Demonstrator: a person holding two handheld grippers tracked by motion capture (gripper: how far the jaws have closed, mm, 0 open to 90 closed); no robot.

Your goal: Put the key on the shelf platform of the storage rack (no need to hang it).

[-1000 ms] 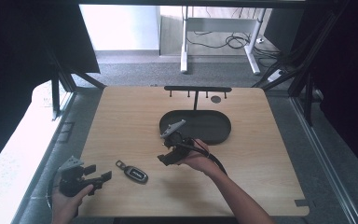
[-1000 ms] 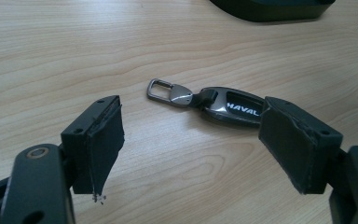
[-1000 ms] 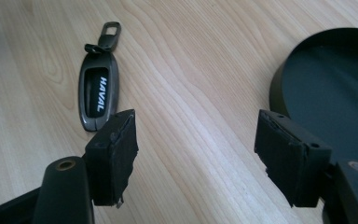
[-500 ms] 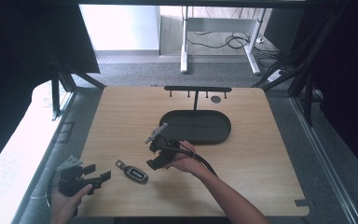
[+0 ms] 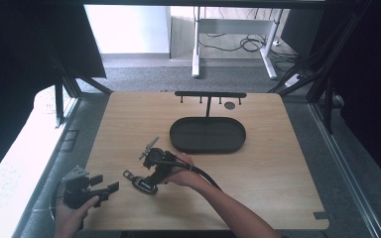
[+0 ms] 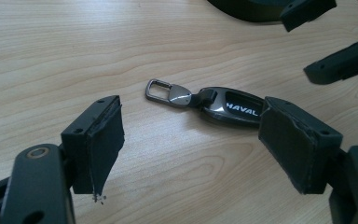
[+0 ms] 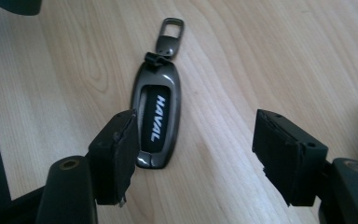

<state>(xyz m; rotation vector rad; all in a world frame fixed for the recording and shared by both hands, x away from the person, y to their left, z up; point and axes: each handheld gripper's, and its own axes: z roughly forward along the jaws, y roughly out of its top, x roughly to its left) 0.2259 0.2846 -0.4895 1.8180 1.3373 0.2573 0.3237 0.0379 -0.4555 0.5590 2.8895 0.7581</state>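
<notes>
Bench (image 5: 278, 163): pale wood. Tray (image 5: 207, 136), dark oval, sits well beyond the key fob (image 5: 144, 184), w/ a black rack (image 5: 210, 94) behind it. R tool (image 7: 193, 156) is right over the fob, its jaws have just been closing but are spread w/ a wide gap, one pad (image 7: 121, 149) at the fob's edge, nothing pinched. L tool (image 5: 101, 187) near the fob, toward the bench's near-left corner, jaws spread, empty. Fob lies flat on bench, HAVAL label up, clip (image 6: 163, 90) pointing to L tool's side.
</notes>
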